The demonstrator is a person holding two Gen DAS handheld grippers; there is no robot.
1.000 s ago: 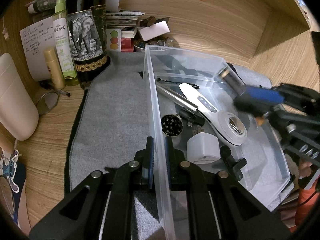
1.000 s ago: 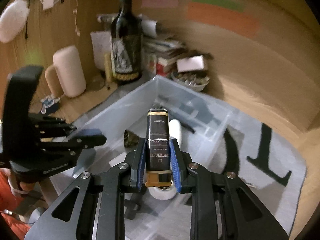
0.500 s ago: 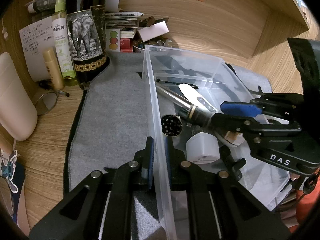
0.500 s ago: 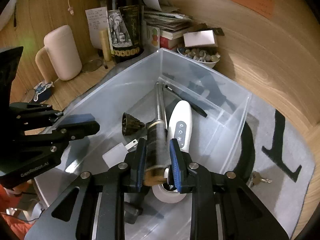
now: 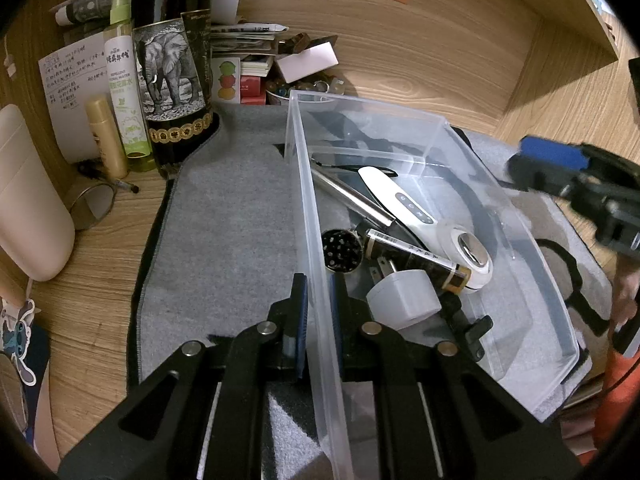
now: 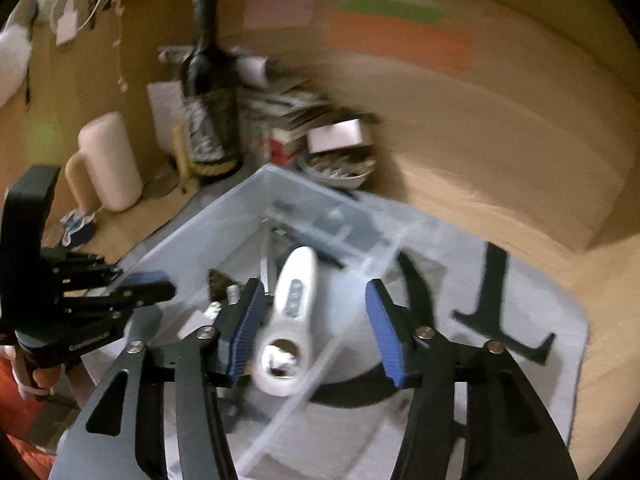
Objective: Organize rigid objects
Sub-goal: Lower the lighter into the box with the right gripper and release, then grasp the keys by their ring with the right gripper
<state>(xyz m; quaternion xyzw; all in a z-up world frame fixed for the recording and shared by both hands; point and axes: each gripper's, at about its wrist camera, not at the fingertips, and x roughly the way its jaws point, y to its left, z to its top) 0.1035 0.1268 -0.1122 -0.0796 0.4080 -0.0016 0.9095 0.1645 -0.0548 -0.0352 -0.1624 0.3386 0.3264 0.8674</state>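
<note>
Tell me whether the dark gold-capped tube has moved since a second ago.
Yes. The dark gold-capped tube has gone down into the clear plastic bin, now lying beside the white handheld device. The right gripper jaws are opening, empty.

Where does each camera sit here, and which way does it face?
Left wrist: on the left gripper, looking down its fingers, which are clamped on the bin wall, toward the bottle; the right gripper shows at right.
Right wrist: on the right gripper, tilted down over the bin, jaws opening with nothing gripped; the left gripper and a hand show at left.
Shared: bin, bottle, white device, grey mat.
</note>
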